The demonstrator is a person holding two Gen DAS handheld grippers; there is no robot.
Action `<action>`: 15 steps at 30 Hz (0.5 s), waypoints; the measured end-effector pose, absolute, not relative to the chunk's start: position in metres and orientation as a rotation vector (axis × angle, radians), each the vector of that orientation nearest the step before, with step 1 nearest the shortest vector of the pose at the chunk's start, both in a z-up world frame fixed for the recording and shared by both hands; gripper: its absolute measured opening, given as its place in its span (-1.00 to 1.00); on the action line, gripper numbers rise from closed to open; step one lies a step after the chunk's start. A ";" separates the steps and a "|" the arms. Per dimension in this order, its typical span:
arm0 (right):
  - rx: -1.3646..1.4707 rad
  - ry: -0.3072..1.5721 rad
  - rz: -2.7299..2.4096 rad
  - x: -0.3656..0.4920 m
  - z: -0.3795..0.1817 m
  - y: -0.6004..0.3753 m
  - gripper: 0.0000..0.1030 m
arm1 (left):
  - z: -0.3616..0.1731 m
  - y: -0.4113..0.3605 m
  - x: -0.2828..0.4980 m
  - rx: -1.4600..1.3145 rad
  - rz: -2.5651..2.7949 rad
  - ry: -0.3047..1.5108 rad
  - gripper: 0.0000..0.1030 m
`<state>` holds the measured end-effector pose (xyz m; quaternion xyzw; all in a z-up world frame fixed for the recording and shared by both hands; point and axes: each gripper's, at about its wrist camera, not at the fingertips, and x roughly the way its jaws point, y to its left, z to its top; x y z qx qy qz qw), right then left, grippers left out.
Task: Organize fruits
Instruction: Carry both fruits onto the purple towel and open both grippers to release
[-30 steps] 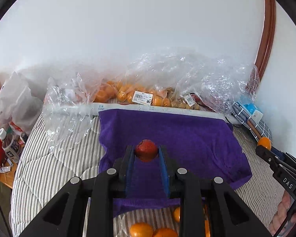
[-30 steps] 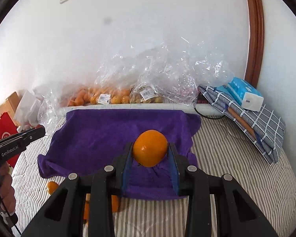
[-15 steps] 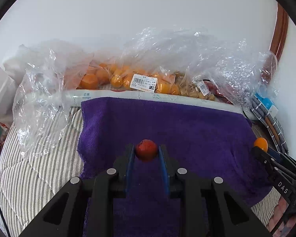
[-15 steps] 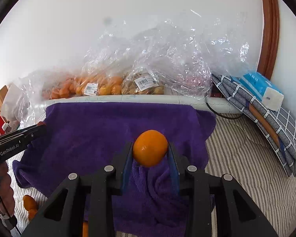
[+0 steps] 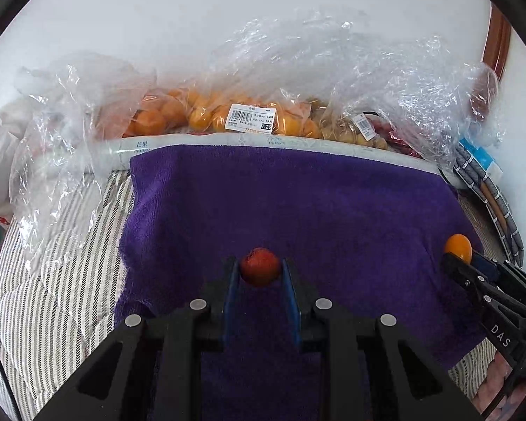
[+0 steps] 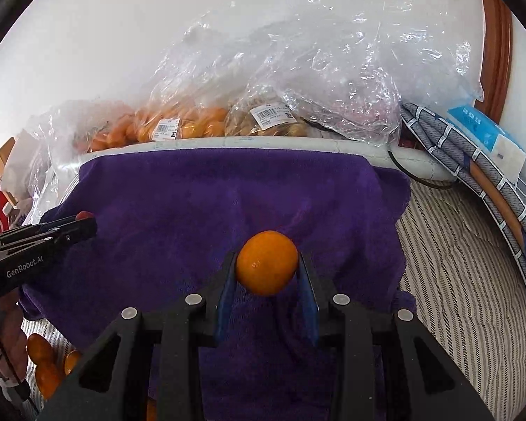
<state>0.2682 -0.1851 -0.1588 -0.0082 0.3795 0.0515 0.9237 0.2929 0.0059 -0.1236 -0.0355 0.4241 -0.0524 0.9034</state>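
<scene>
1. Left gripper (image 5: 260, 273), black frame with blue finger pads: closed to a narrow gap around a small round dark-red fruit (image 5: 260, 266), pinched between both pads at the fingertips. Lower centre of the left wrist view, above the cloth.
2. Right gripper (image 6: 267, 270), same build: set wider, clamped on a round orange citrus fruit (image 6: 267, 262) that fills the gap between its pads. Lower centre of the right wrist view; the same fruit shows at the right edge of the left wrist view.
3. Purple terry towel (image 5: 298, 203): spread across the middle of both views, beneath both held fruits; whether either fruit touches it cannot be told.
4. White rolled edge (image 5: 228, 138): along the towel's far side.
5. Clear crinkled plastic bags of small orange fruit with white price labels (image 5: 207, 115): upper centre, against the white wall.
6. Loose small orange fruits (image 6: 40, 351): lower left of the right wrist view, on the striped grey-and-white quilted bedcover (image 6: 466, 280).
7. Folded grey checked cloth (image 6: 473, 161) carrying a blue-and-white tissue pack (image 6: 487, 133): upper right.
</scene>
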 end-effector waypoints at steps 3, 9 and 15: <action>-0.017 0.787 0.101 0.269 -0.161 -0.187 -0.34 | -0.124 0.006 0.294 -0.078 -0.095 0.885 -0.54; -0.002 0.788 0.094 0.267 -0.163 -0.195 -0.32 | -0.127 0.007 0.295 -0.085 -0.091 0.902 -0.54; 0.038 0.749 0.095 0.257 -0.154 -0.202 0.12 | -0.123 0.005 0.292 -0.082 -0.088 0.893 -0.16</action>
